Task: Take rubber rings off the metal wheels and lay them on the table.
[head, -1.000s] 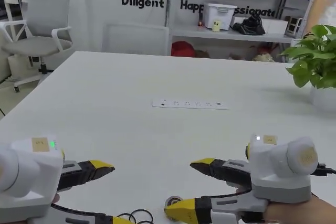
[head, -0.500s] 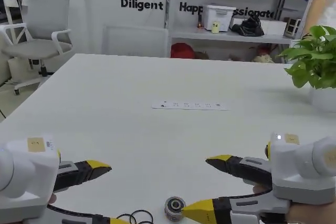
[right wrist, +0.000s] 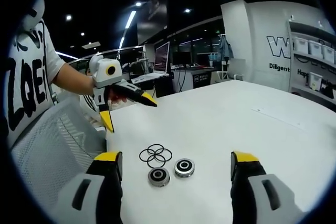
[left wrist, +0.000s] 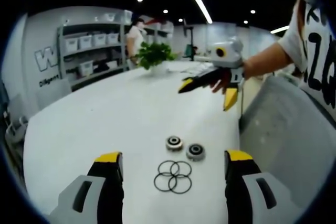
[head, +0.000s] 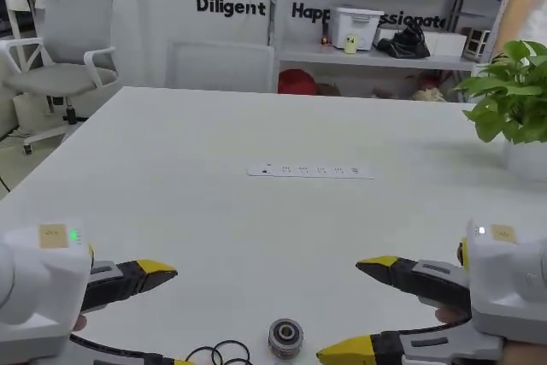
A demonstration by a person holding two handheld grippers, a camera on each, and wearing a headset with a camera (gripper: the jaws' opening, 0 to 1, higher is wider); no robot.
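near edge of the white table (head: 256, 126): four thin black rubber rings (left wrist: 173, 176) lie flat in a small overlapping cluster, off the wheels. just beside the cluster, two metal wheels (right wrist: 184, 167) sit side by side, flat on the tabletop, close together. whether any rubber is left on them, cannot tell. in the head view one wheel shows between the two grippers, with the rings to its left.

left gripper (head: 179, 318): jaws spread wide, nothing between them, held above the table on the left of the rings. right gripper (head: 340, 309): jaws spread wide as well, gripping nothing, held above the table on the right of the wheel. the yellow tips of the two grippers point toward each other, well apart, touching neither rings nor wheels.

mid table: a white power strip (head: 309, 170) lies flat. far right: a green potted plant (head: 513, 96). beyond the table: a grey office chair (head: 64, 49) at left, and a shelf (head: 376, 57) with bins and oddments.
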